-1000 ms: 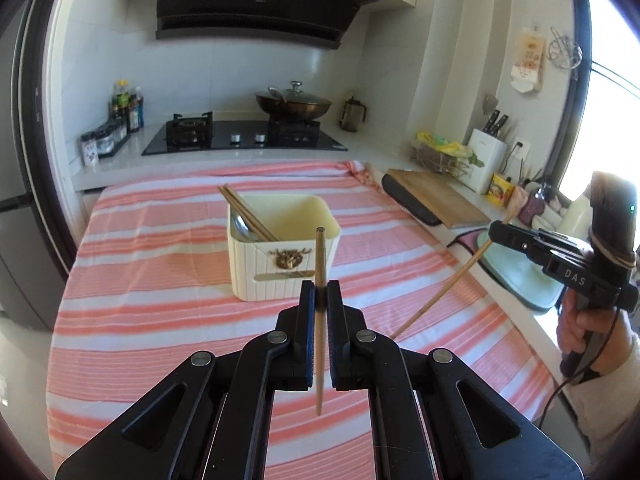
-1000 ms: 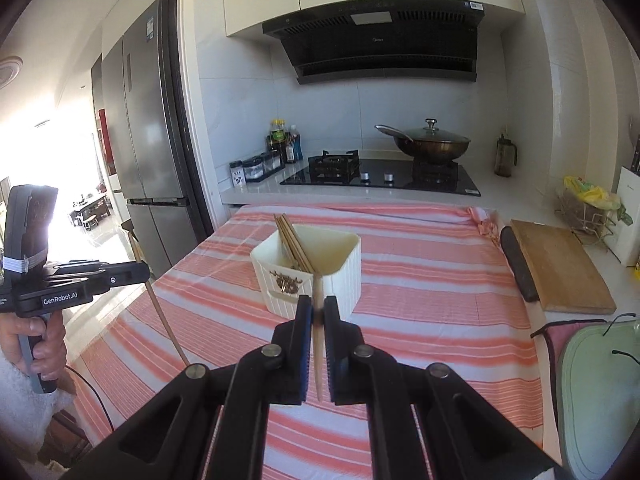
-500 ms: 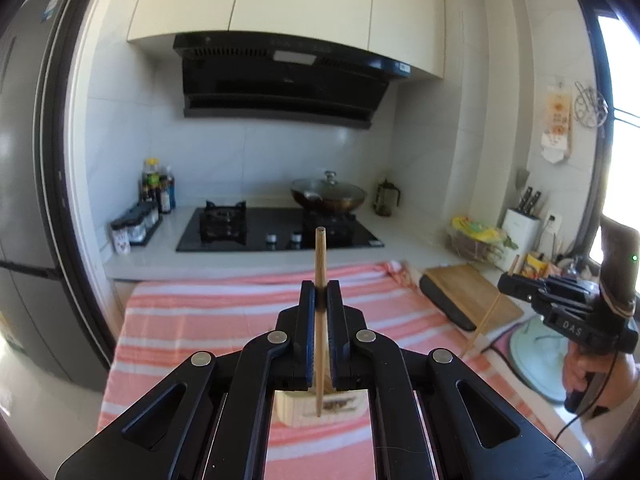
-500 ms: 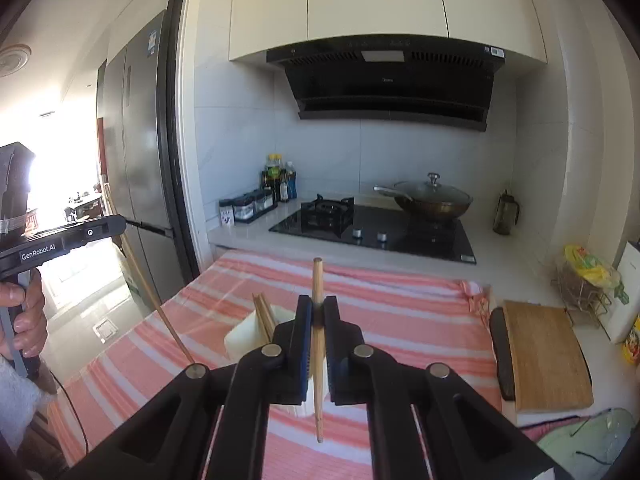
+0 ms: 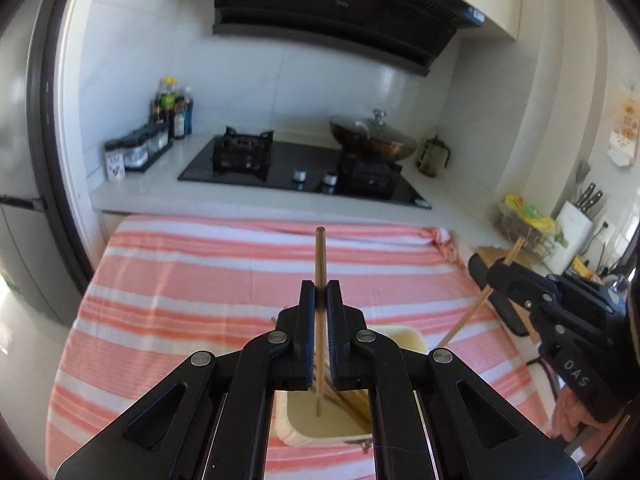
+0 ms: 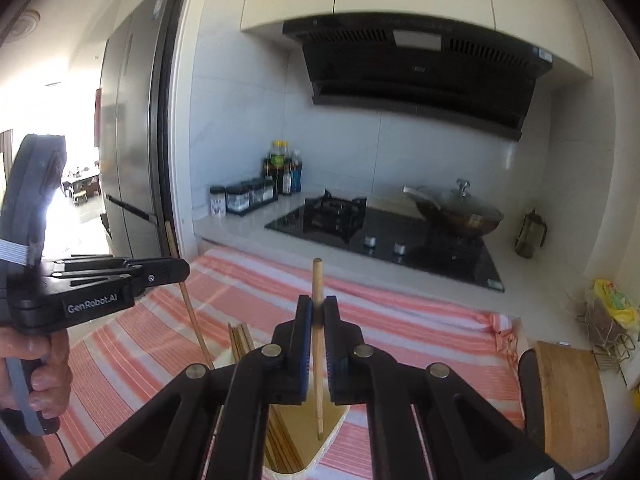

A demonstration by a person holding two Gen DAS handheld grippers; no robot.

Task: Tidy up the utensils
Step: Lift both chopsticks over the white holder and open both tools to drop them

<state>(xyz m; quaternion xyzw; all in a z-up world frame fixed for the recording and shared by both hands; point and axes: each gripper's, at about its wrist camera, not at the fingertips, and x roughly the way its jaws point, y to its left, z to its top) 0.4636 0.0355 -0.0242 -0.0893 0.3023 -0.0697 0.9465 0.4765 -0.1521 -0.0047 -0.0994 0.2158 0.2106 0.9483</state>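
Inside, cream holder (image 5: 404,338) keeps several chopsticks (image 6: 280,446).

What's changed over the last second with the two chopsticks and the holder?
Both grippers moved in over the cream holder; the left gripper and right gripper now point their chopsticks down into it. Both stay clamped; holder and its utensils unmoved.

Left chopstick (image 5: 320,264): light wood, upright, pinched mid-shaft, lower tip inside the holder's opening.
Right chopstick (image 6: 317,344): same wood, near upright, tip down inside the holder.
Holder (image 5: 404,338): cream box on striped cloth, open top.
Stored chopsticks (image 6: 240,338): leaning bundle inside holder.
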